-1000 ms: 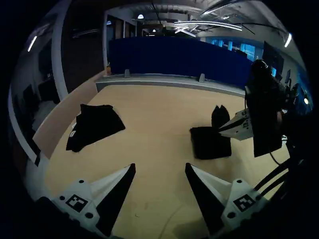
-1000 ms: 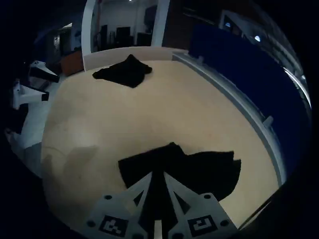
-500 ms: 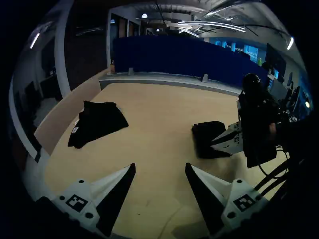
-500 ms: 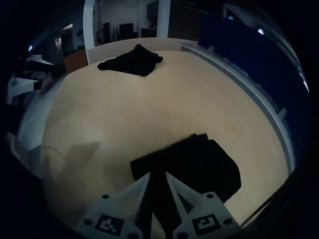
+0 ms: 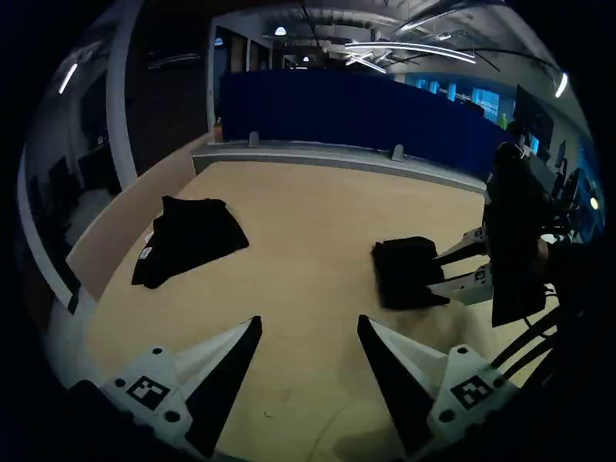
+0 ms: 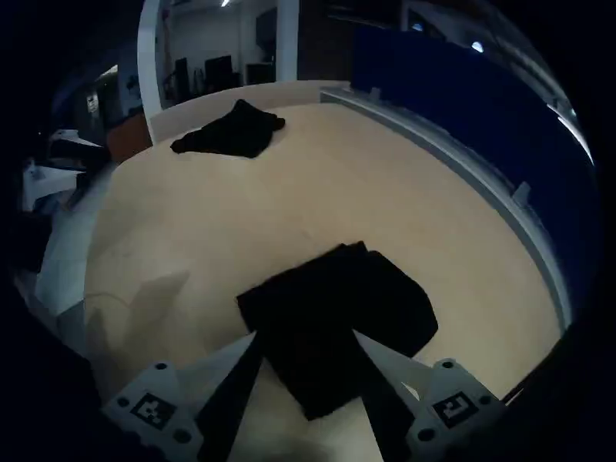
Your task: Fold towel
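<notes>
Towel (image 6: 339, 316): dark, lying flat on the table (image 5: 308, 231) as a compact folded packet, roughly rectangular, and more than one layer thick by the look of its edges. In the left gripper view it sits toward the right side of the table. It is well apart from a second dark cloth (image 5: 189, 239), which lies loose and rumpled near the far left edge.

Right gripper (image 6: 308, 335): fingers (image 6: 223, 369) spread wide, nothing pinched. They straddle the near end of the packet, with the fabric running between the tips. Cannot tell whether the tips touch it.

Left gripper (image 5: 308, 318): fingers (image 5: 223, 362) apart and empty, over bare table, well short of the towel.

Handling, as a judgement:
- Soft, light and limp, with no stiffness of its own. It is not fragile, so a firm pinch does no harm.
- The layers will likely slide on each other and on the smooth wood top. A pinch that catches only the top layer would peel the fold open.
- Best hold is at a corner or along a folded edge, with the fingers low to the table so all the layers are taken together.
- A single hold would let the packet droop and twist. For another fold, take the two corners of one short side, one gripper on each.
- In this dim light the dark fabric hides the layer edges, so corners are hard to pick out.

Progress: the fold looks close to done. The near end sits a little uneven and may want squaring.
</notes>
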Demonstrator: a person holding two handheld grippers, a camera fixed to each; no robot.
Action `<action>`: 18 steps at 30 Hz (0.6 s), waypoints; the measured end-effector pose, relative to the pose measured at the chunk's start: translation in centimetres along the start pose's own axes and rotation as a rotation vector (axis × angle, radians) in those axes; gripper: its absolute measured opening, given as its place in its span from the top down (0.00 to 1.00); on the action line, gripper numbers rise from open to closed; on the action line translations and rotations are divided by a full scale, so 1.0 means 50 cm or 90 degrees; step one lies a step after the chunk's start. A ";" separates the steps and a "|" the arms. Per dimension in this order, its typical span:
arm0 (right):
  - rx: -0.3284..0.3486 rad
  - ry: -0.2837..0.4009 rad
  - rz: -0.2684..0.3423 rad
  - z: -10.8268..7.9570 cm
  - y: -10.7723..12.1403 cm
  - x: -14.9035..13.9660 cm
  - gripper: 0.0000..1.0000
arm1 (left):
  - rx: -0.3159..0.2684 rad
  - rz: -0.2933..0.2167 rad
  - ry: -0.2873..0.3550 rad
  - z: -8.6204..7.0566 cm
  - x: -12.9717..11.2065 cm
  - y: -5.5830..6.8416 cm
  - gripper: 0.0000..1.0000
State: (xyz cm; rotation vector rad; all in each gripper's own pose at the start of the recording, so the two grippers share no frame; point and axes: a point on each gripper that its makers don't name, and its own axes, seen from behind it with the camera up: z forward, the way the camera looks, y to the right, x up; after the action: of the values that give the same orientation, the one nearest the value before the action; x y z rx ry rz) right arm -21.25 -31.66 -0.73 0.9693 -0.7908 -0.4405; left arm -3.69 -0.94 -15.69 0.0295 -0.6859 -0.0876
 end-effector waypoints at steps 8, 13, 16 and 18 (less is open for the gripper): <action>-0.029 -0.020 0.026 -0.042 0.022 -0.064 0.24 | -0.003 0.000 -0.002 0.004 -0.006 0.007 0.08; -0.034 -0.032 0.037 -0.050 0.026 -0.098 0.24 | -0.006 0.003 -0.001 0.005 -0.003 0.015 0.08; -0.034 -0.038 0.042 -0.049 0.027 -0.114 0.25 | -0.008 0.006 -0.001 0.006 0.000 0.019 0.08; -0.034 -0.042 0.046 -0.047 0.026 -0.124 0.26 | -0.008 0.007 0.000 0.007 0.001 0.022 0.08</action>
State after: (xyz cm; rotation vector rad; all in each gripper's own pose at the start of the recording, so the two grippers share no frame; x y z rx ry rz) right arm -23.49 -25.62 -2.82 0.8770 -0.8670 -0.4307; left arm -3.77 0.15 -15.31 0.0130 -0.6859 -0.0813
